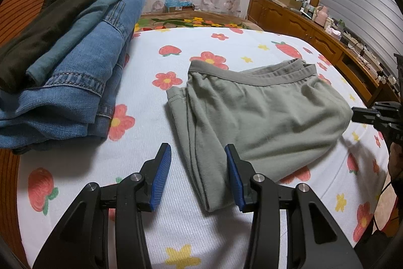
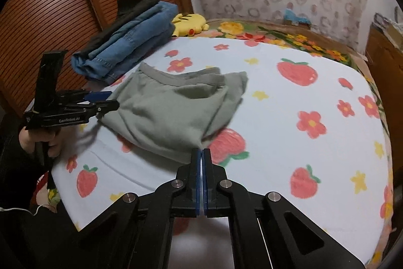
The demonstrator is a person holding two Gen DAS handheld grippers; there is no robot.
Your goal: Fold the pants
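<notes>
My view is a bed [image 1: 156, 47] under a white sheet printed with strawberries and flowers. The grey-green pants [image 1: 254, 115] lie folded mid-bed, near a stack of jeans [image 1: 83, 67] by the wooden-slatted side. My left gripper [image 1: 199, 174] hangs wide open, holding nothing, over the pants' near edge. My right gripper [image 2: 200, 155] is pressed closed just beside the pants' corner; I cannot tell whether it pinches cloth.
</notes>
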